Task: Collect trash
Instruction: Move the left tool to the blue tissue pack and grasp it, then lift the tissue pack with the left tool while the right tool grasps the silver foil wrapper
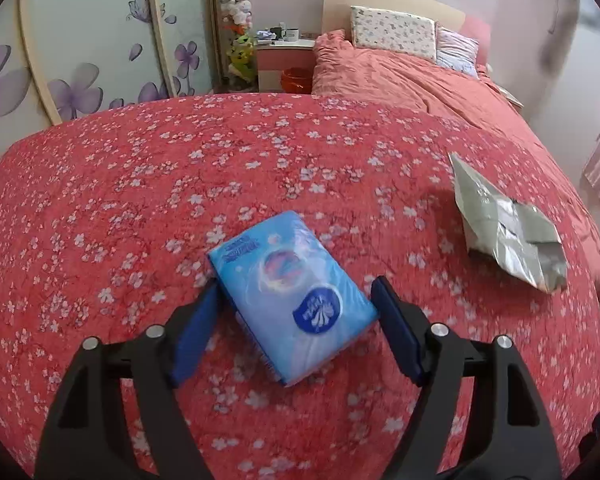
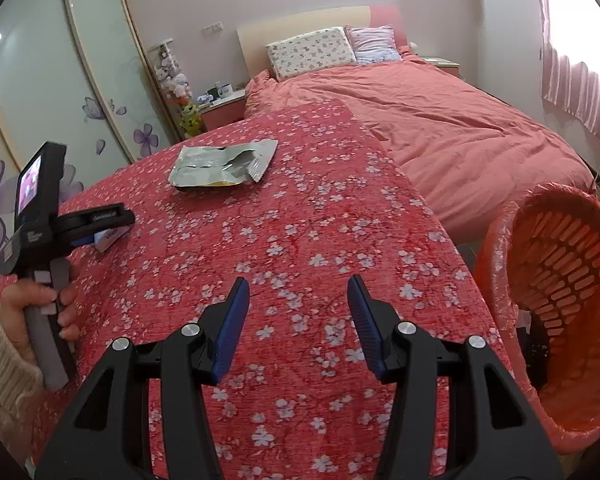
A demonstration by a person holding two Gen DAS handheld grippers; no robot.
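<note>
A blue tissue pack (image 1: 290,298) lies on the red flowered cover (image 1: 260,160). My left gripper (image 1: 296,304) is open, with its blue pads on either side of the pack; the left pad is at its edge. In the right wrist view the left gripper (image 2: 100,224) shows at the far left, over the pack (image 2: 110,237). A torn silver wrapper (image 1: 504,224) lies further right on the cover; it also shows in the right wrist view (image 2: 224,162). My right gripper (image 2: 298,300) is open and empty above the cover (image 2: 300,220). An orange trash basket (image 2: 556,308) stands at the right.
A pink duvet (image 2: 440,120) and pillows (image 2: 312,56) lie behind the flowered cover. A wardrobe with flower doors (image 1: 80,40) stands at the left. A bedside table (image 1: 284,56) with mugs and a second orange bin (image 1: 296,80) are at the back.
</note>
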